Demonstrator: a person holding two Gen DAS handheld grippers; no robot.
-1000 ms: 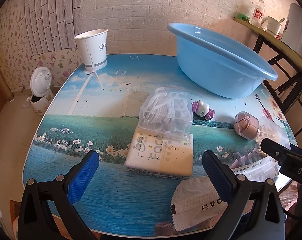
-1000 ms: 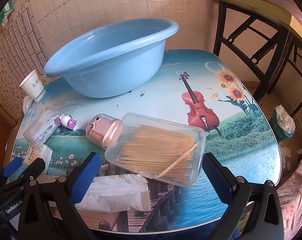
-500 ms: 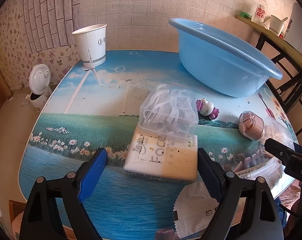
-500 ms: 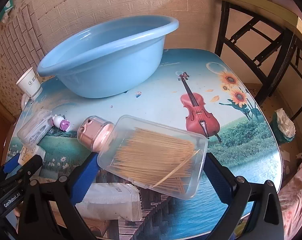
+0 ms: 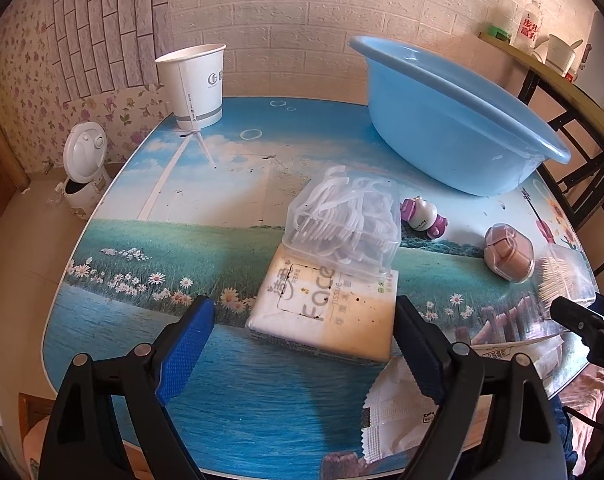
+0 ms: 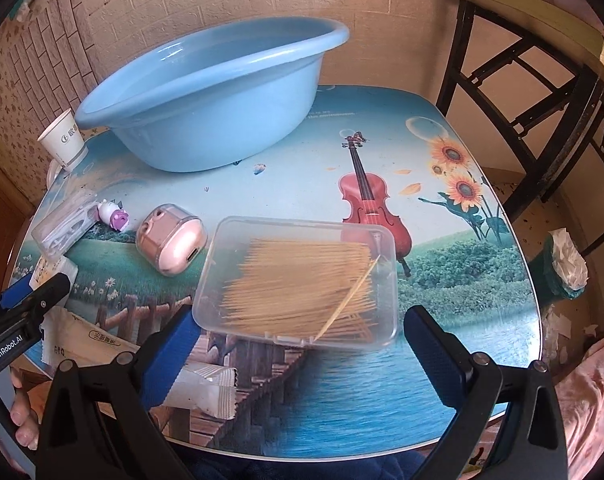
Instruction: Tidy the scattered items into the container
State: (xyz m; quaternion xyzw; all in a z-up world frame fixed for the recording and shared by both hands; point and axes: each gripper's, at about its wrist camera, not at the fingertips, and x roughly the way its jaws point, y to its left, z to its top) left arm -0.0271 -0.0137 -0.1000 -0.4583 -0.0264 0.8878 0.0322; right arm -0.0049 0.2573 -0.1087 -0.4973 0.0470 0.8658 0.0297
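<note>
My basin (image 6: 205,92), upper left of the right view, looks empty; everything lies on the table (image 5: 229,396). My left gripper (image 5: 302,344) has just narrowed its jaws, which were wider a second ago; they stand apart astride the tissue pack's (image 5: 326,312) near end, not pressing. It looks like my first pickup. My right gripper (image 6: 297,354) hangs open and empty before the toothpick box (image 6: 302,280), which now sits more squarely between its fingers. The floss box (image 5: 346,220) rests on the pack.

Left gripper (image 5: 302,344): jaws apart, flanking the tissue pack (image 5: 326,312), not touching
Floss box (image 5: 346,220): rests on the pack's far end
Basin (image 5: 454,120): far right on table (image 5: 141,248)
Cup (image 5: 197,84): far left
</note>
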